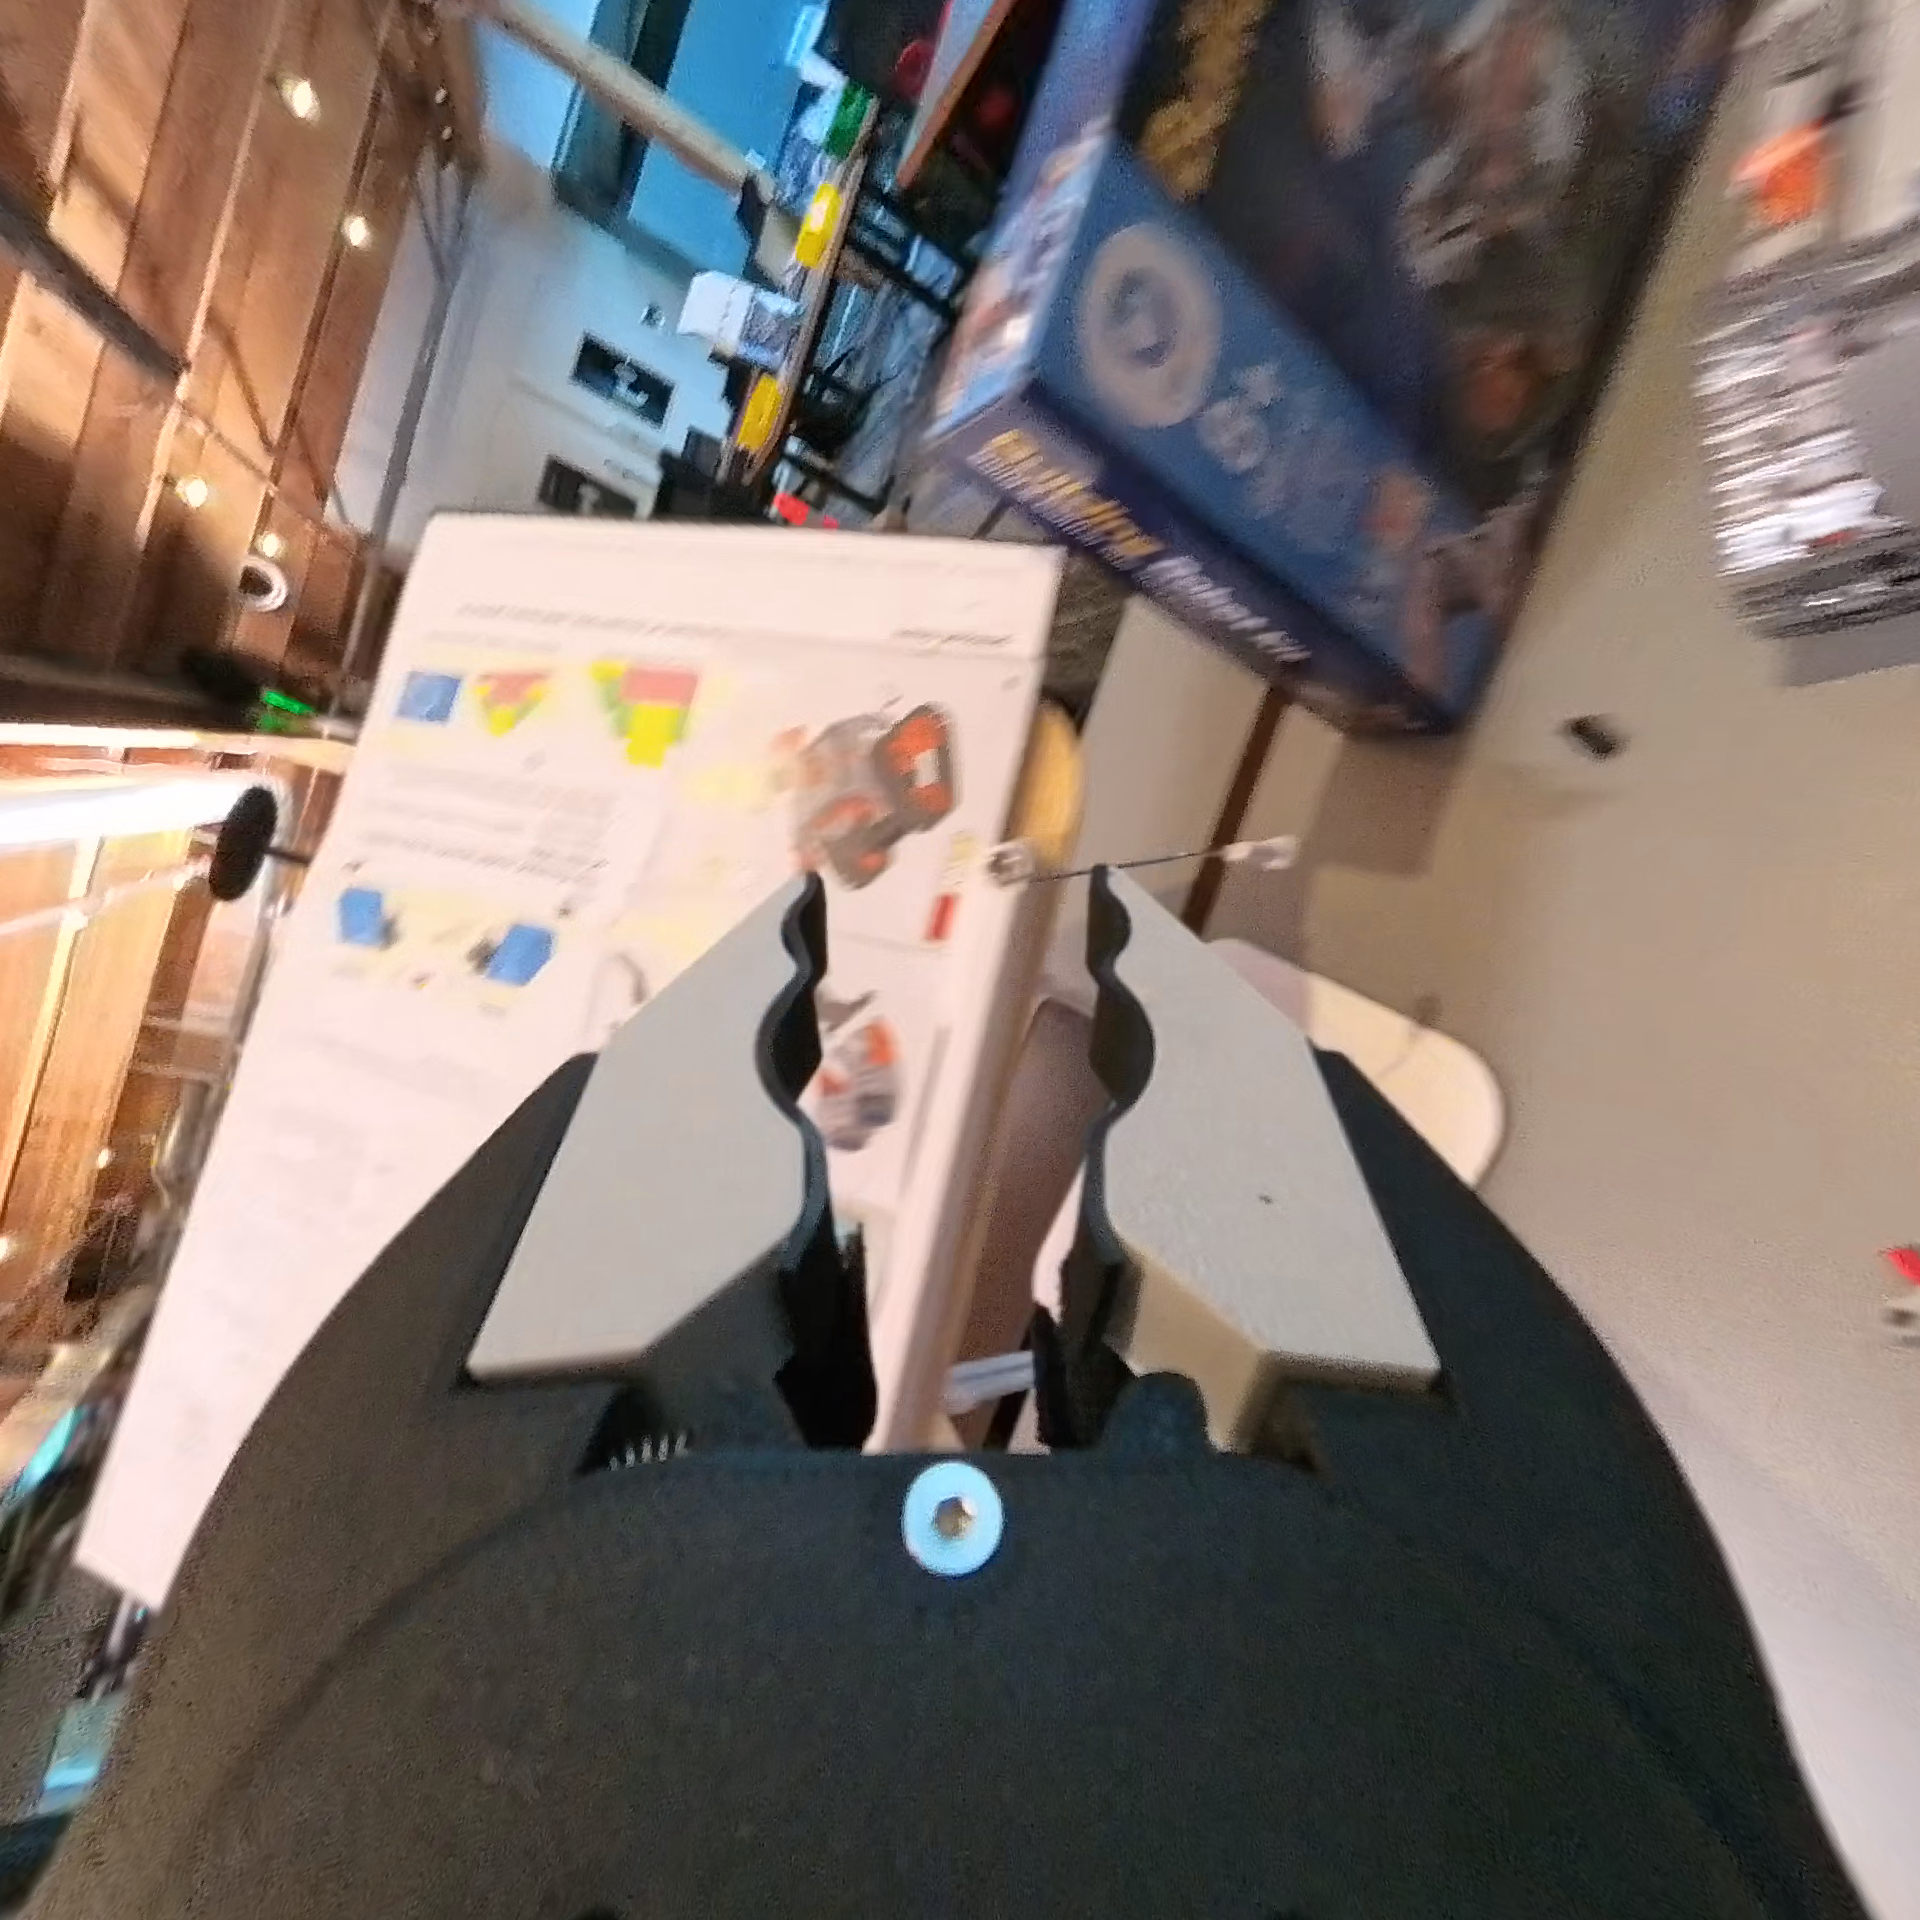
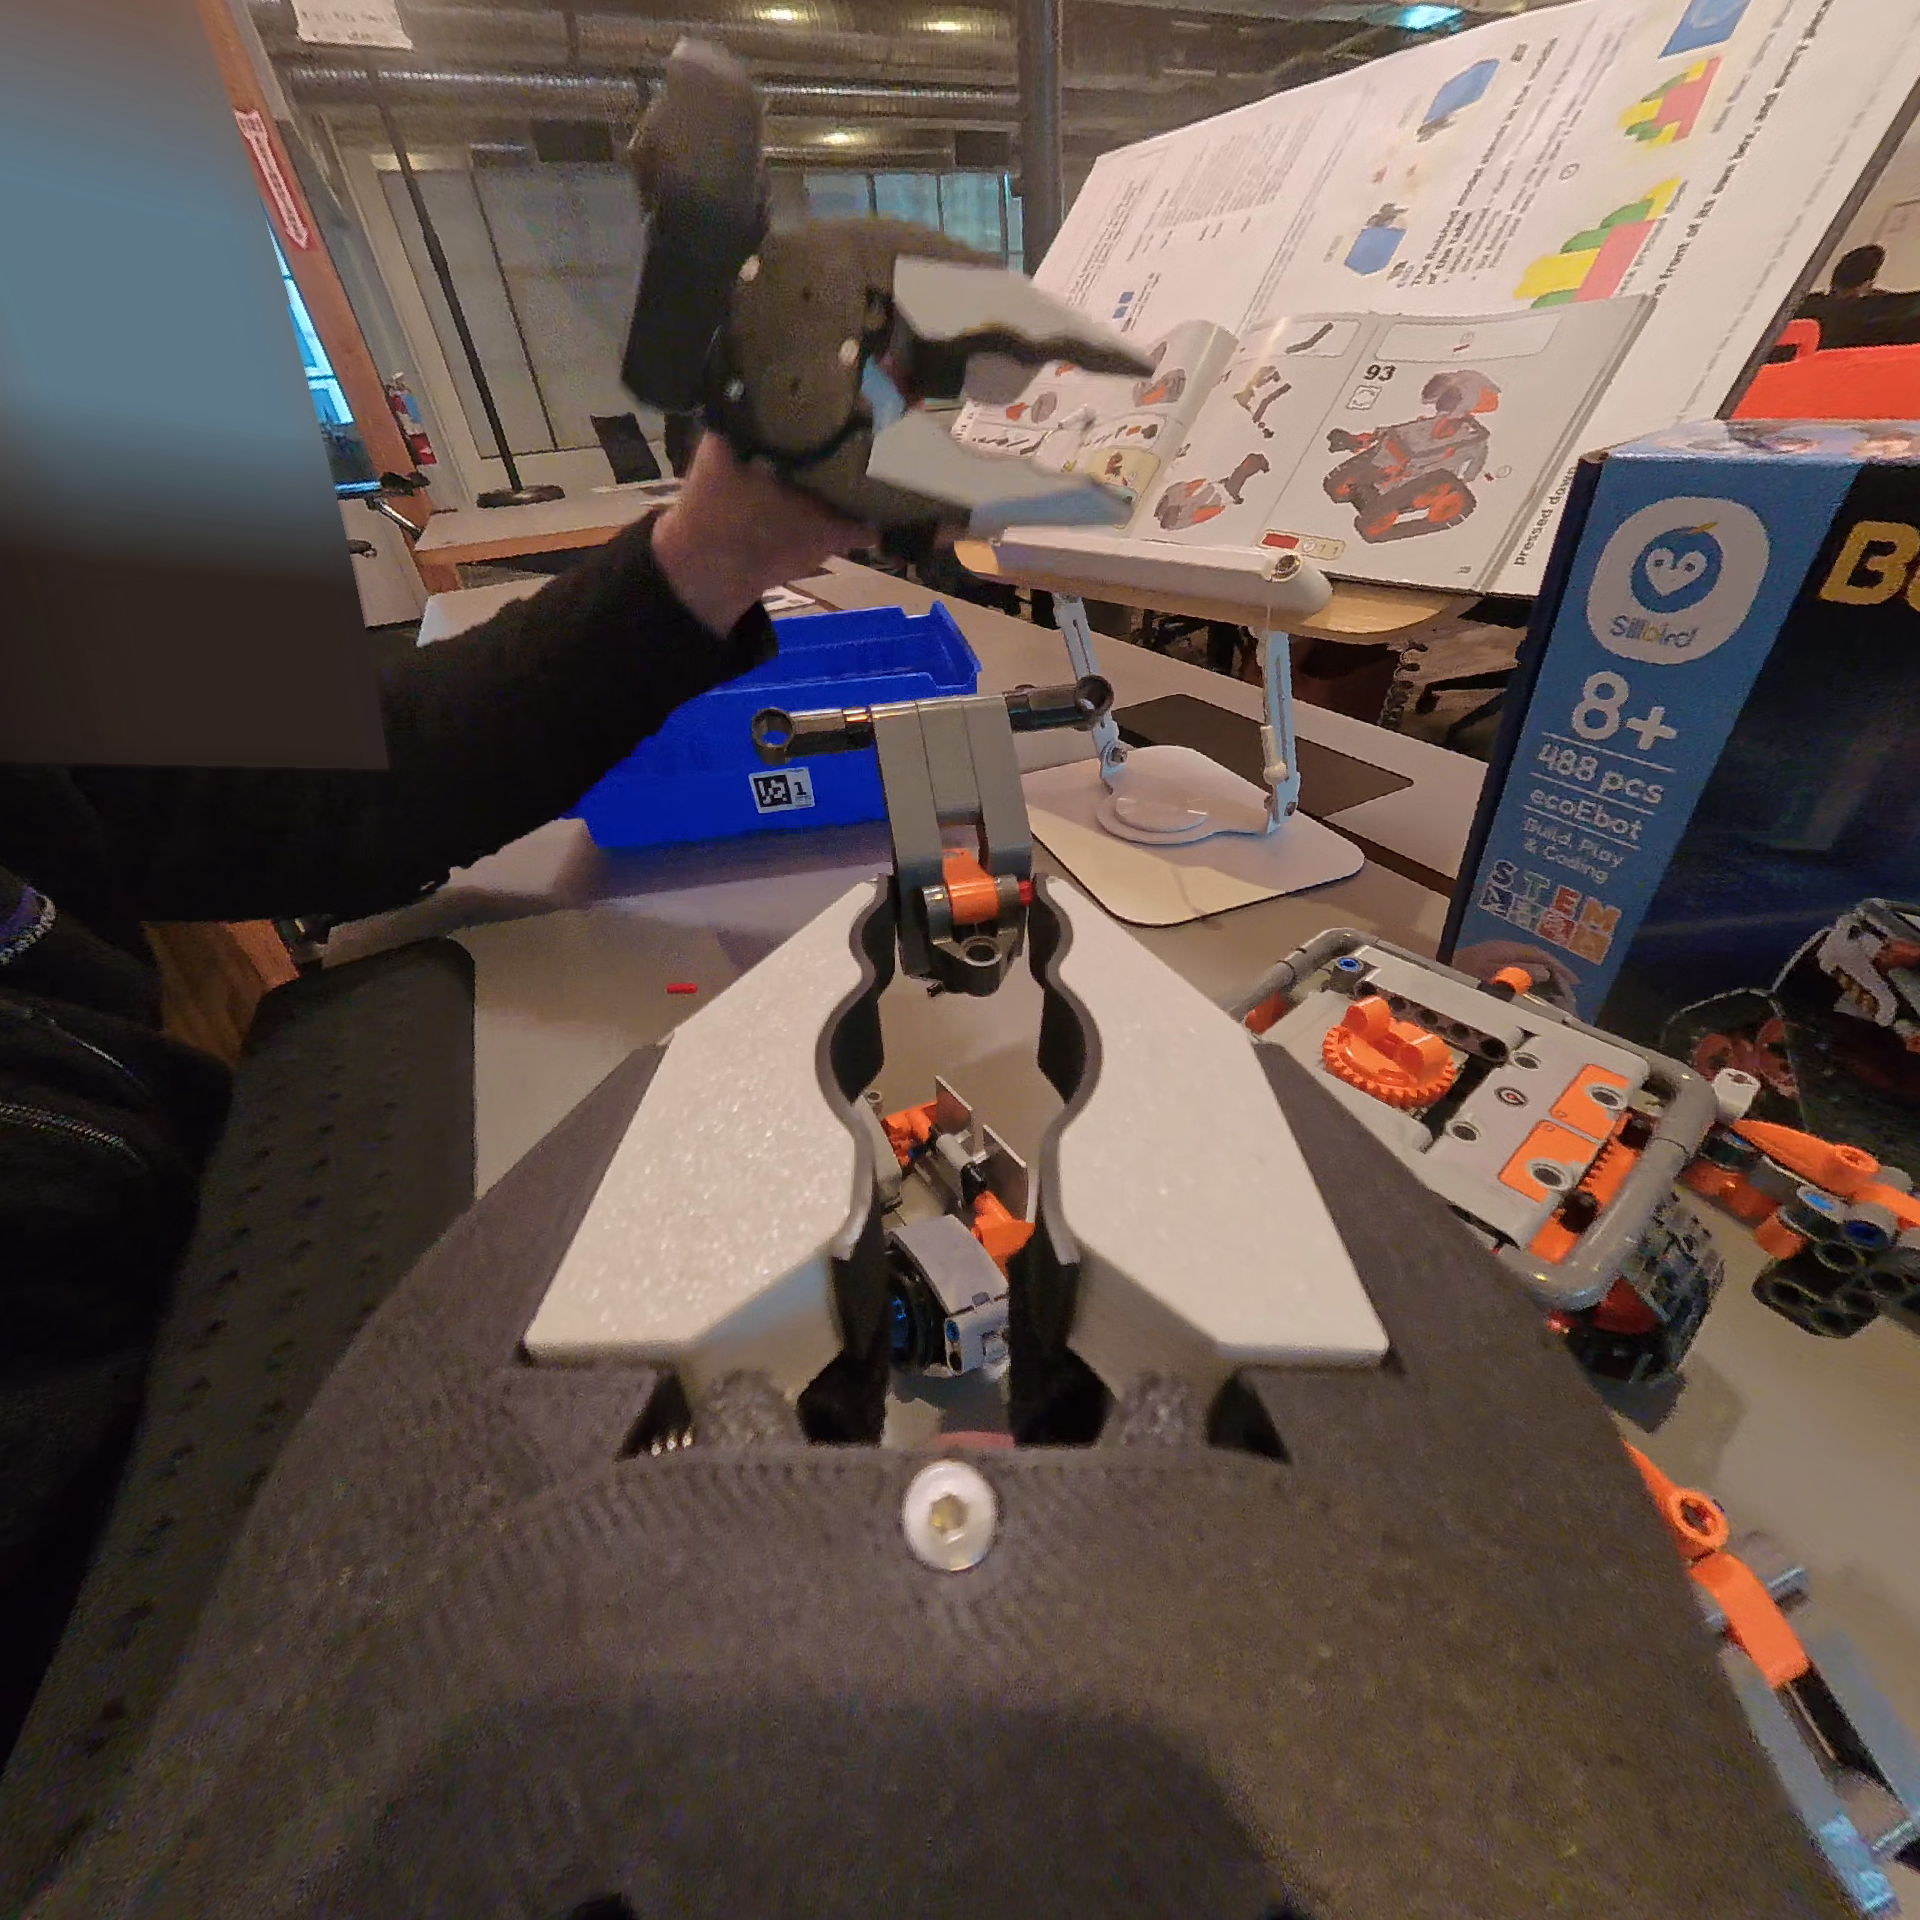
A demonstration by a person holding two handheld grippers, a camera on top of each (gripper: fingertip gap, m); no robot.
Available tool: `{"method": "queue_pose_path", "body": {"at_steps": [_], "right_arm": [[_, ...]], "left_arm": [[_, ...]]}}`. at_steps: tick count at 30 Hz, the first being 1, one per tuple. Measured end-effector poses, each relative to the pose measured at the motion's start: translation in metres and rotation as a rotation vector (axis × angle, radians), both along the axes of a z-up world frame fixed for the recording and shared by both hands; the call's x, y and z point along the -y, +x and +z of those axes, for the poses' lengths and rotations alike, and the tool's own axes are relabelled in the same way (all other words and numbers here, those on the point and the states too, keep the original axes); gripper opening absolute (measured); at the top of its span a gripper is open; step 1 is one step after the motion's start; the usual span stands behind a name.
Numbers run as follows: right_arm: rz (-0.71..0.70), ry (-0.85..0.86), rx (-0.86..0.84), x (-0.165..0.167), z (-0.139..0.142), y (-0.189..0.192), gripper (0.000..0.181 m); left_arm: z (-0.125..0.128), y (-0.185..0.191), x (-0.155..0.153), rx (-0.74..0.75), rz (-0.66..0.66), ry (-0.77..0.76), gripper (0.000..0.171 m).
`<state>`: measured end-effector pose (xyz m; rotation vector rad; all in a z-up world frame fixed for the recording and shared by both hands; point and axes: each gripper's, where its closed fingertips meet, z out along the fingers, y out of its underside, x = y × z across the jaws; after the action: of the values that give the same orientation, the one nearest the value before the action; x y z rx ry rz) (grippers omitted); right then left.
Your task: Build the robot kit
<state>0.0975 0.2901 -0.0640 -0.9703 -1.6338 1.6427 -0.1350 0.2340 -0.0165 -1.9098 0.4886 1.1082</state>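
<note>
Left wrist view: left gripper (image 1: 956, 894) raised and rolled sideways, fingers (image 1: 707, 1122) spread apart with nothing between them, aimed at the edge of a white instruction board (image 1: 582, 831); blue kit box (image 1: 1226, 416) beyond, frame motion-blurred. Right wrist view: right gripper (image 2: 961, 914) fingers (image 2: 727, 1143) closed on a grey-and-orange brick subassembly (image 2: 951, 831), a black axle with ring ends running across its top, held above the bench (image 2: 561, 997). Another small grey-orange piece (image 2: 945, 1278) sits lower between the fingers; contact unclear. Partly built grey-orange chassis (image 2: 1455, 1122) lies on the bench to the right, loose orange parts (image 2: 1829, 1195) beside it. Open instruction booklet (image 2: 1299, 436) on a white stand (image 2: 1174, 810), blue parts bin (image 2: 831, 707) behind. Build looks mid-way: chassis assembled, held piece not joined.
</note>
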Motion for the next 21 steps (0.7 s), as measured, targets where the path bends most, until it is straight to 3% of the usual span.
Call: {"method": "queue_pose_path", "body": {"at_steps": [3,7,11,15,21], "right_arm": [[0.001,0.001,-0.005,0.001,0.001,0.001,0.024],[0.003,-0.010,0.004,0.000,-0.001,0.001,0.024],[0.008,-0.013,0.009,0.001,-0.002,0.002,0.024],[0.008,-0.008,0.004,0.002,-0.001,0.004,0.024],[0.001,-0.002,0.010,0.000,-0.004,0.004,0.024]], "left_arm": [[0.037,-0.048,0.010,0.062,0.101,0.029,0.052],[0.064,-0.087,0.007,0.217,0.147,0.012,0.052],[0.057,-0.103,-0.007,0.334,0.125,-0.098,0.053],[0.037,-0.128,-0.017,0.278,0.174,-0.204,0.056],[0.022,-0.150,-0.022,0.267,0.196,-0.206,0.058]]}}
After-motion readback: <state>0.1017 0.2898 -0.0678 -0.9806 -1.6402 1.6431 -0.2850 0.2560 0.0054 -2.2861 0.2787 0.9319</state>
